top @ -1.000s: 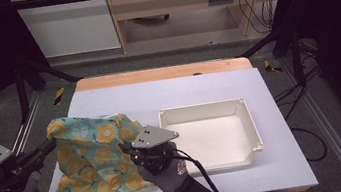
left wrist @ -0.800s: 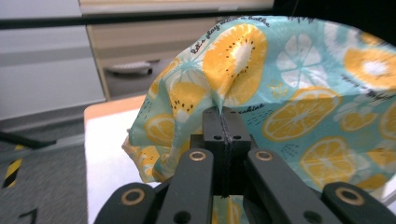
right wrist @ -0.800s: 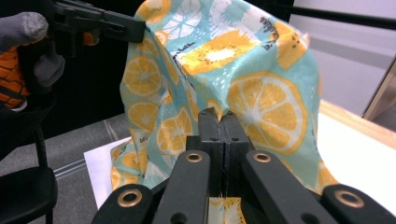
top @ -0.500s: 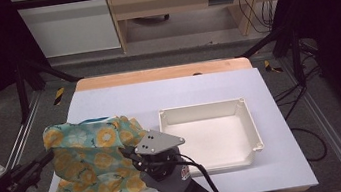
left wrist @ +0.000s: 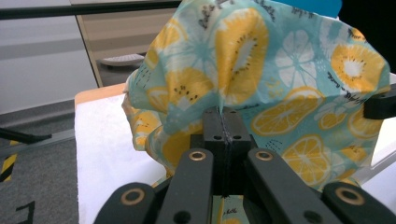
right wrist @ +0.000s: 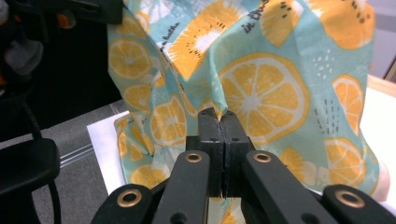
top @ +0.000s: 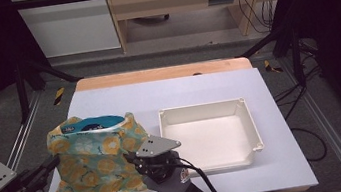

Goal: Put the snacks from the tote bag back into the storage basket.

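A teal fabric bag printed with yellow citrus slices (top: 97, 159) stands on the white table near its front left, its mouth open upward and showing a blue lining. My left gripper (top: 55, 161) is shut on the bag's left side; in the left gripper view the cloth (left wrist: 261, 70) is pinched between the closed jaws (left wrist: 223, 114). My right gripper (top: 131, 158) is shut on the bag's right side, and the right gripper view shows the fabric (right wrist: 261, 88) caught between its jaws (right wrist: 219, 116).
A shallow white tray (top: 249, 124) sits empty just right of the bag. The table's wooden far edge (top: 163, 73) runs along the back. Black frame bars and cables surround the table.
The bag has been lifted and spread from a slumped heap into a standing shape with its mouth open. Both grippers moved slightly forward and down while holding it.
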The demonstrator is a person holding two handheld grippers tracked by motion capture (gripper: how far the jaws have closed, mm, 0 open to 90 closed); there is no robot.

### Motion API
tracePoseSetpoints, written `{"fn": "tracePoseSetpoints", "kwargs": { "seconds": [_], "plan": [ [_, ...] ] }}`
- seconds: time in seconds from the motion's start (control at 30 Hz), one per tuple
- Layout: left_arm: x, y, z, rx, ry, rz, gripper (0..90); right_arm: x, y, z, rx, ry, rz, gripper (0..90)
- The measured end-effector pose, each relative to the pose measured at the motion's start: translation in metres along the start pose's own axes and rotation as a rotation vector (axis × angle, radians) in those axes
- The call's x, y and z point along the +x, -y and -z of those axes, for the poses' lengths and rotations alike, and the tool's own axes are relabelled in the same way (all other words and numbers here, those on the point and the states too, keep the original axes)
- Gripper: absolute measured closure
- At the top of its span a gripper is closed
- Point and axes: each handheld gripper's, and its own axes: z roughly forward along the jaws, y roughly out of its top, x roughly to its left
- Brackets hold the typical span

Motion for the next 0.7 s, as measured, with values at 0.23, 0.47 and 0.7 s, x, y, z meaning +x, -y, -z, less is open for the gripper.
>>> {"fn": "tracePoseSetpoints", "kwargs": {
  "seconds": [0.23,0.47,0.7],
  "plan": [
    [0.001,0.006,-0.005,0.016,0.004,0.005,90.0,-0.004,0.009,-0.004,0.011,-0.007,-0.015,86.8],
    [0.001,0.008,-0.007,0.026,0.005,0.005,90.0,-0.007,0.001,0.009,-0.033,-0.021,-0.023,70.0],
    [0.001,0.01,-0.009,0.038,0.005,0.002,90.0,-0.014,-0.019,0.018,-0.121,0.022,-0.029,53.4]
  ]
}}
